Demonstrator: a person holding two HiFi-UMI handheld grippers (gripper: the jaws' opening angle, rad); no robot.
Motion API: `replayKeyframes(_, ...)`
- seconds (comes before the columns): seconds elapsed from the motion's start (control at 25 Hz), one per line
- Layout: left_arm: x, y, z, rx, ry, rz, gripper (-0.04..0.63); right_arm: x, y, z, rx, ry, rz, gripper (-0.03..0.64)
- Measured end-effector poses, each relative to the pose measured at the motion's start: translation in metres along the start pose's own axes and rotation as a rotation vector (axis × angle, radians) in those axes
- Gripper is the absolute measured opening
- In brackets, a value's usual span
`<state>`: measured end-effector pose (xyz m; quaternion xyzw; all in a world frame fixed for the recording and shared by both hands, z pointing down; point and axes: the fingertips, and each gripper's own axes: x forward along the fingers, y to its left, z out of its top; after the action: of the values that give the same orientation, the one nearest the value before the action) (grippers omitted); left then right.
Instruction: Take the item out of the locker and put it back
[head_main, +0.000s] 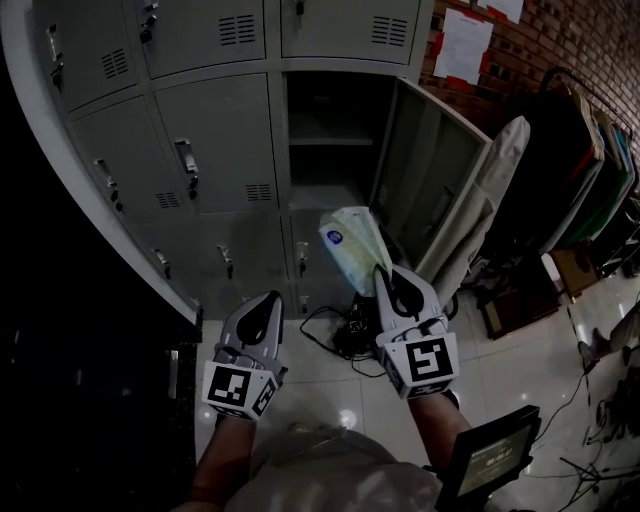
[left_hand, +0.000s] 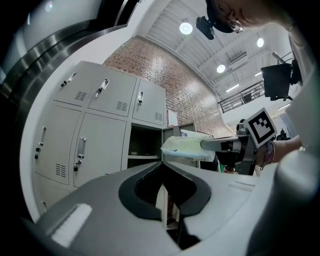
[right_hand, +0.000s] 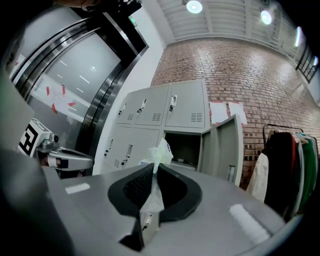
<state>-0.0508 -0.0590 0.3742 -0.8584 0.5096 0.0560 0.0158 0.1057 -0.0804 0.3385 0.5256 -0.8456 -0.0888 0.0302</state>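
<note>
Right gripper (head_main: 382, 272): jaws pressed together on the lower edge of a pale plastic packet (head_main: 350, 245), which stood up from the tips toward twelve o'clock. The packet hung in the air outside the grey locker bank (head_main: 200, 150), in front of the open compartment (head_main: 325, 150) and not inside it. It bore a round blue mark near its top; the print there was too small to read.

Left gripper (head_main: 268, 300): at nine o'clock of the right one and apart from it, jaws closed tip to tip with nothing between them. Each gripper carried a cube with black-and-white square markers, which held no letters.

Locker door (head_main: 430, 180): swung wide toward three o'clock of the opening. White paper notices (head_main: 463, 45) with red marks hung on the brick wall at one o'clock; their text could not be made out. A clothes rack (head_main: 590, 170) stood at three o'clock. Dark cables (head_main: 330, 335) lay on the floor below the packet.
</note>
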Motion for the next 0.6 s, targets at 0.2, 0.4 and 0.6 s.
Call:
replayKeyframes(0.2, 0.004, 0.014, 0.0, -0.009, 0.005, -0.007, 0.005, 0.008, 0.006, -0.006, 0.003, 0.016, -0.005, 0.015)
replayKeyframes(0.4, 0.008, 0.027, -0.001, 0.006, 0.003, -0.037, 0.005, 0.026, 0.0, -0.004, 0.016, 0.002, -0.062, 0.015)
replayKeyframes(0.6, 0.016, 0.067, 0.0, 0.01, -0.01, -0.026, 0.005, 0.054, -0.005, -0.001, 0.008, -0.015, -0.116, 0.015)
